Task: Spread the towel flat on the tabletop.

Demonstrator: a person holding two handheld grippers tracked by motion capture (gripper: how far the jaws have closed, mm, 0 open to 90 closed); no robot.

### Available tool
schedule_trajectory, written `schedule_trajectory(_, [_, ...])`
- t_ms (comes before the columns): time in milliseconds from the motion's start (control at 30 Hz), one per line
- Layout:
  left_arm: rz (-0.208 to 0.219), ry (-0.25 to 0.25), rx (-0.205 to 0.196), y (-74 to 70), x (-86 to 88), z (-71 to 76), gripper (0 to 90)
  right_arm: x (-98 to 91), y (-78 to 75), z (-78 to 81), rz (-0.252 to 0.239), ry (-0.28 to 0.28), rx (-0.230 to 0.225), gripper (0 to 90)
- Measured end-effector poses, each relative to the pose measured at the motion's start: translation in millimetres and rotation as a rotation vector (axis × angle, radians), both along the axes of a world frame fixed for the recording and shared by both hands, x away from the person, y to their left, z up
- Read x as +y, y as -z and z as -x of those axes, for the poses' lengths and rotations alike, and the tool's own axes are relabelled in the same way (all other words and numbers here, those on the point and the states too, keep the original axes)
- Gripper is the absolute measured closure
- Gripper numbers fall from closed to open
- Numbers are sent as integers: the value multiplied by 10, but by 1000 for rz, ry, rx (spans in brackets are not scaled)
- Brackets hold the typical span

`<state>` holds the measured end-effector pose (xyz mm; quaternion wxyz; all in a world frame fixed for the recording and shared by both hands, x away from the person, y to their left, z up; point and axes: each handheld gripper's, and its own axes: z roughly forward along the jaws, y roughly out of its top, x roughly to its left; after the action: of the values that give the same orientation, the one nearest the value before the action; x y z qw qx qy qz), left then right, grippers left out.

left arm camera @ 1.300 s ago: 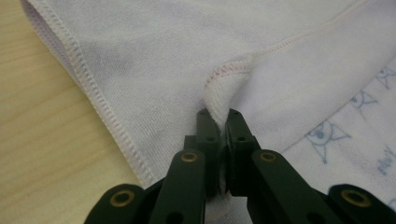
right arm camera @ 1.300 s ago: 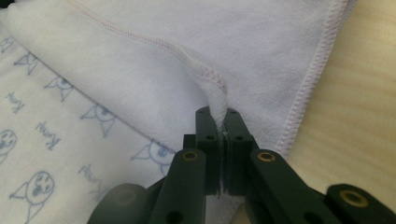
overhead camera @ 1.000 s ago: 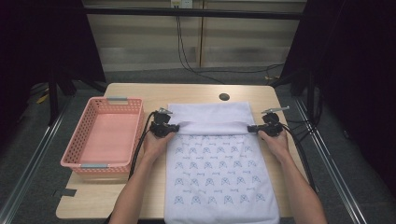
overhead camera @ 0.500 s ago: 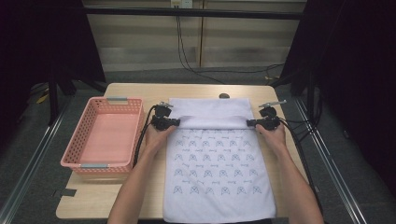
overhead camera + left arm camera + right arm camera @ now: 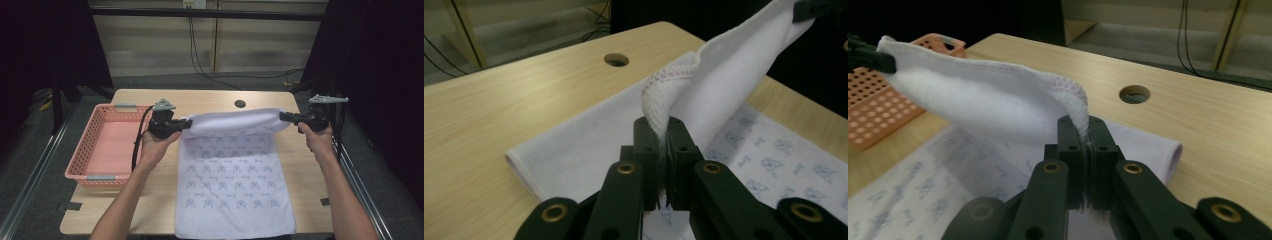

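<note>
Left gripper (image 5: 186, 124) and right gripper (image 5: 285, 116) each clamped on a far corner of the towel (image 5: 232, 185), fold stretched between them, the rest lying toward the person. Risk: uneven pull slips a thin hem bite, fold skews.

White printed towel (image 5: 232, 185), far edge lifted off table.

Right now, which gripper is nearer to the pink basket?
Left. The left gripper holds the towel corner right beside the pink basket; the right gripper holds the opposite corner, across the towel from it.
</note>
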<state>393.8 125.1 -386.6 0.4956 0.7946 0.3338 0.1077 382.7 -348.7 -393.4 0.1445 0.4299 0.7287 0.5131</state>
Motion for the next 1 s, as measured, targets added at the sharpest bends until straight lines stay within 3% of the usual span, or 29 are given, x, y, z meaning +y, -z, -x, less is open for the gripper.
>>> schedule_trajectory(100, [-2, -19, -4, -112, 42, 158, 865, 21, -85, 203, -1, -68, -1, 879])
schedule_trajectory(267, [40, 22, -46, -287, 122, 464, 865, 16, -248, 526, 8, -96, -26, 880])
schedule_trajectory(333, [62, 43, -68, -386, 159, 593, 865, -7, -348, 673, 3, -106, -48, 879])
schedule_trajectory(433, [54, 63, -103, -467, 161, 801, 865, -6, -507, 932, 5, -122, -96, 880])
schedule_trajectory(500, [37, 69, -107, -400, 160, 936, 865, 22, -502, 1068, 22, -136, -96, 880])
schedule_trajectory(567, [52, 83, -78, -243, 196, 1040, 865, 35, -403, 1197, 29, -150, -84, 880])
schedule_trajectory(633, [40, 94, -41, -27, 226, 1117, 864, 40, -265, 1292, 32, -155, -64, 880])
schedule_trajectory(733, [34, 107, 23, 316, 252, 1204, 854, 63, 47, 1416, 43, -181, 2, 879])
schedule_trajectory(833, [9, 139, 89, 598, 244, 1308, 837, 72, 401, 1538, 64, -197, 99, 878])
schedule_trajectory(967, [-58, 195, 197, 858, 201, 1439, 818, 76, 626, 1689, 109, -217, 183, 869])
schedule_trajectory(1000, [-73, 204, 209, 897, 192, 1469, 818, 84, 668, 1736, 112, -226, 201, 864])
